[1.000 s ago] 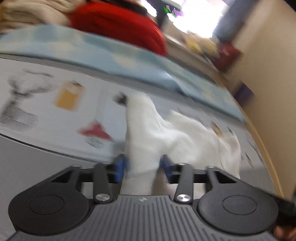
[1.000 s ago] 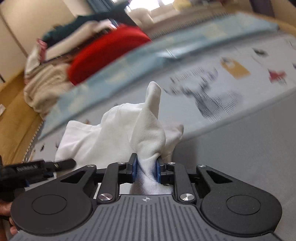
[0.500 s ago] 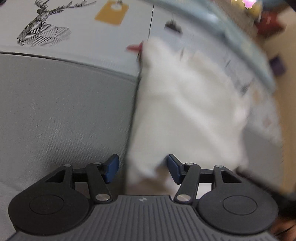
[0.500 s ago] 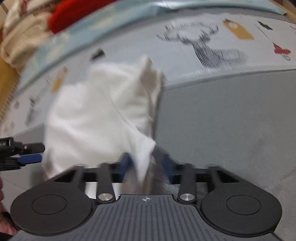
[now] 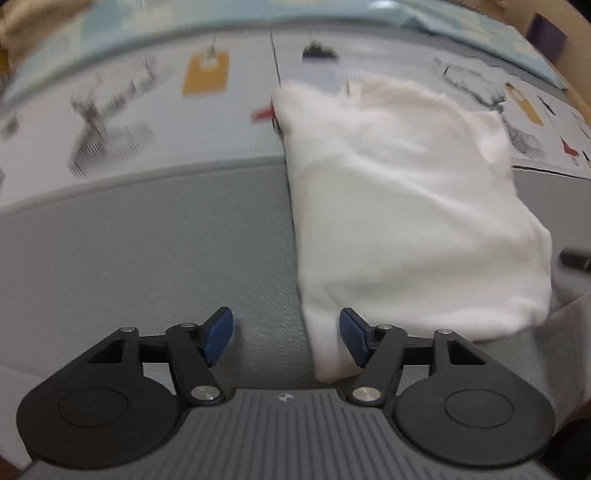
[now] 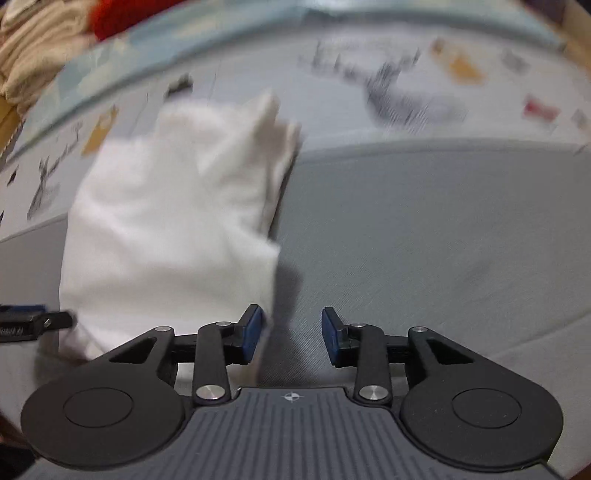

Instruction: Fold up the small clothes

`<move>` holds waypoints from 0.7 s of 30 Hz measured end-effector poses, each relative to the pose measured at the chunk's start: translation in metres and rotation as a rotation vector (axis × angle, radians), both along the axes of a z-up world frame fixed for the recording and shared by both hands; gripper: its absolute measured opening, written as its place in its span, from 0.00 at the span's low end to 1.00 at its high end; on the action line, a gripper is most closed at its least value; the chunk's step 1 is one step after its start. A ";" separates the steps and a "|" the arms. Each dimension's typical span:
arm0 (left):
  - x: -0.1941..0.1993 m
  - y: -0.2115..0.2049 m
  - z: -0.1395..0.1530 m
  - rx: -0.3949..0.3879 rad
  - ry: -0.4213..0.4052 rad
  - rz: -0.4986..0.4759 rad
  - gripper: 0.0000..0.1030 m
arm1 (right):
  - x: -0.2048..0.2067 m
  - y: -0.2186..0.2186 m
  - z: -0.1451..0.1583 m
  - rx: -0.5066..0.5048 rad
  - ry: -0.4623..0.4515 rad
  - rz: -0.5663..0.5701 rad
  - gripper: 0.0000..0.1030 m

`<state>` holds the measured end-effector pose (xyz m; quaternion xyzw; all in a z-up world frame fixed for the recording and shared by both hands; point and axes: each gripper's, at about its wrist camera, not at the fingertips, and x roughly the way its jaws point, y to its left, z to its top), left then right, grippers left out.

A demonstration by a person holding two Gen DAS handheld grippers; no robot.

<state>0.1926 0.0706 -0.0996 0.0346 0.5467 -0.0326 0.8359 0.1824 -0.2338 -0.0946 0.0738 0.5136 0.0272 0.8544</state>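
A small white garment lies spread on the grey mat, its far part over the printed sheet. My left gripper is open; the garment's near left corner lies between its blue pads, loose. In the right wrist view the same garment lies to the left. My right gripper is open, with the garment's near right edge just beside its left pad. The left gripper's tip shows at the left edge. Both views are blurred.
A grey mat covers the near surface. Beyond it lies a pale sheet printed with deer and tags. A light blue cloth strip borders it. Beige and red clothes are piled at the far left.
Both grippers held the white garment raised a second ago. They lowered it onto the mat and opened; it now lies flat and released.
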 end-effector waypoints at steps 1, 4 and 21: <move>-0.007 0.000 0.013 0.008 -0.047 -0.004 0.79 | -0.007 0.000 0.011 -0.034 -0.052 -0.001 0.37; -0.040 0.003 0.053 0.011 -0.234 0.009 0.86 | -0.030 0.002 0.044 -0.116 -0.198 0.012 0.49; -0.168 -0.041 0.090 -0.110 -0.387 0.092 0.93 | -0.180 0.031 0.095 -0.169 -0.474 0.062 0.90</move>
